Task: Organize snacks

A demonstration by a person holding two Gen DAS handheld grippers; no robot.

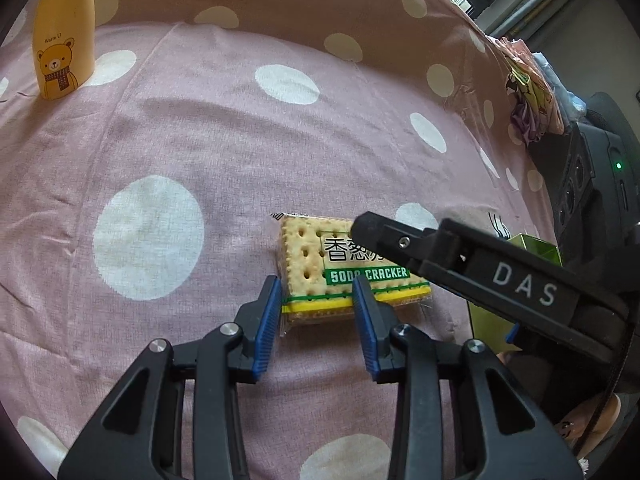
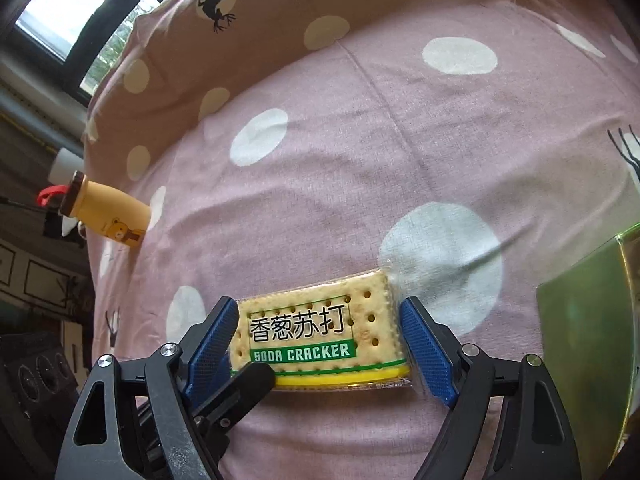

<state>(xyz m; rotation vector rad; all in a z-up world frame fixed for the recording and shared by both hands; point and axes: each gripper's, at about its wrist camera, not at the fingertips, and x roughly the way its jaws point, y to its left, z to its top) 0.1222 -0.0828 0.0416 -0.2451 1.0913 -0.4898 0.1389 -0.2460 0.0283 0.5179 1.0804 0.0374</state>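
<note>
Your left gripper (image 1: 316, 304), low centre, pinches the soda cracker pack's (image 1: 340, 264) near end, steadying it; your right gripper (image 2: 316, 344) straddles it lengthwise, pads not yet pressing.

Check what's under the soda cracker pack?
The soda cracker pack lies flat on the pink dotted cloth. Nothing else shows around its edges; whatever is directly beneath it is covered.

Bare tablecloth (image 1: 192, 128) beyond; green box (image 2: 580, 340), perhaps close, rightward.
</note>
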